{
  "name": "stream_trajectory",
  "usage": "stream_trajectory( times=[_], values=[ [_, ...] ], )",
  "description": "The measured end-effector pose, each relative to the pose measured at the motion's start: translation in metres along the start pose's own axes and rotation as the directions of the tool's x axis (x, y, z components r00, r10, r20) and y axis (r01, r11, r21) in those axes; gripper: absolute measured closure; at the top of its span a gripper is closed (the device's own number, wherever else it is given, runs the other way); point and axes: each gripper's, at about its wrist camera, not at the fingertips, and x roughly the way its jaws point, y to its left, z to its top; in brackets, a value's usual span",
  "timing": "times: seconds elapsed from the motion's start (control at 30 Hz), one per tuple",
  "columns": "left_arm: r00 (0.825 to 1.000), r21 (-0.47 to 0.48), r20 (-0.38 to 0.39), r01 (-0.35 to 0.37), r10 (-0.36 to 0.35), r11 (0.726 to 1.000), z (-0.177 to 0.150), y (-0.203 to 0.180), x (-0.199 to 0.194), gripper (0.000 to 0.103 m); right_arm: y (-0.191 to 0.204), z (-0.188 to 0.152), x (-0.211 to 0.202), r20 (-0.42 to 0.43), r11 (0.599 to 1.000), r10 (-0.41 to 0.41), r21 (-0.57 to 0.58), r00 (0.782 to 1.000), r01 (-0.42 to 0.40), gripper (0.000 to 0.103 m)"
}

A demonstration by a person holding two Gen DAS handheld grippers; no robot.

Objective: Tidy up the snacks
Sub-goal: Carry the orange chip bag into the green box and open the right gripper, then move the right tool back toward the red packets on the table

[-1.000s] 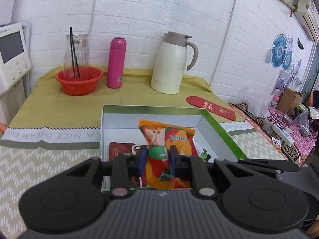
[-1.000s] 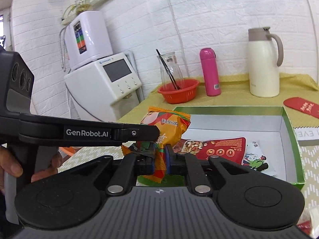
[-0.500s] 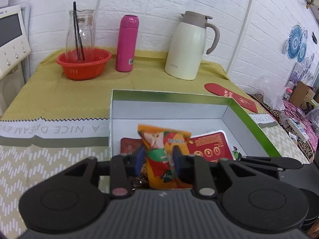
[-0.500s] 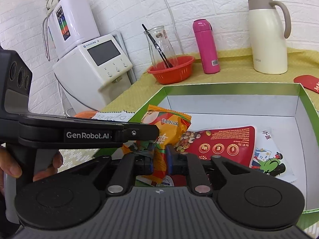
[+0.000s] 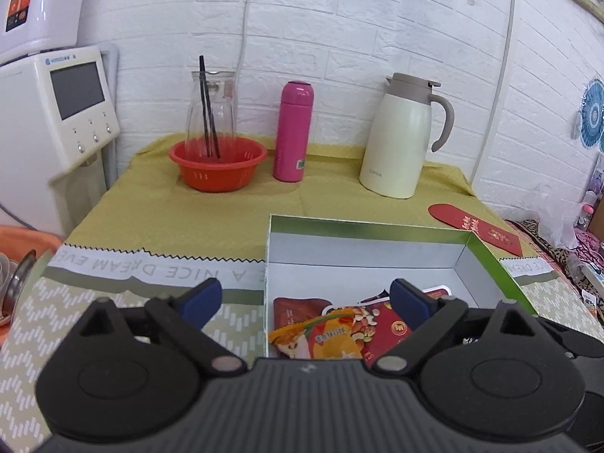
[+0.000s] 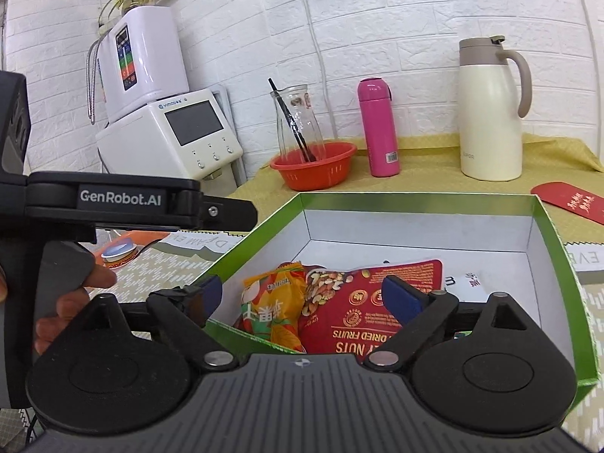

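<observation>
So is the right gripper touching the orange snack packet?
Apart: right wrist view shows the right gripper opening, clear gaps around the orange snack packet.

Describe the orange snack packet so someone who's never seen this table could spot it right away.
Find the green box with white inside walls on the table. At its near left corner lies the orange snack packet, partly overlapping a red nut pouch. It is the only orange packet there, smaller than the red pouch.

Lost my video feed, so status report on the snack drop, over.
Left gripper and right gripper opening, nothing clamped. Orange snack packet lying in green box beside red nut bag. Nothing blocking.
</observation>
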Motion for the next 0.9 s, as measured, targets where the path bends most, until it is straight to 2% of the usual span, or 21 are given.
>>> stream_trajectory(
  times=[0.37, 0.43, 0.53, 0.67, 0.8, 0.9],
  values=[
    [0.999, 0.028, 0.038, -0.002, 0.001, 1.0, -0.005, -0.013, -0.044, 0.009, 0.017, 0.003, -0.039, 0.028, 1.0, -0.008, -0.005, 1.0, 0.008, 0.0],
    [0.999, 0.023, 0.037, 0.016, -0.017, 1.0, -0.007, -0.014, -0.056, 0.009, 0.019, 0.004, -0.048, 0.023, 1.0, -0.002, -0.005, 1.0, 0.002, 0.0],
    [0.998, 0.028, 0.031, 0.05, -0.051, 0.998, -0.01, -0.018, -0.075, 0.009, 0.021, 0.005, -0.068, 0.024, 1.0, 0.001, -0.015, 1.0, 0.0, 0.0],
    [0.997, 0.073, 0.05, 0.049, -0.052, 0.996, -0.02, -0.031, -0.105, 0.009, 0.018, 0.008, -0.103, 0.044, 0.999, -0.034, 0.001, 0.998, 0.034, 0.0],
    [0.992, 0.092, 0.055, 0.109, -0.114, 0.99, -0.035, -0.04, -0.127, 0.009, 0.015, 0.007, -0.143, 0.05, 0.998, -0.06, 0.015, 0.997, 0.059, 0.0],
    [0.984, 0.082, 0.047, 0.167, -0.172, 0.982, -0.05, -0.045, -0.138, 0.009, 0.015, 0.0, -0.174, 0.066, 0.997, -0.076, -0.016, 0.995, 0.078, 0.0]
  ],
)
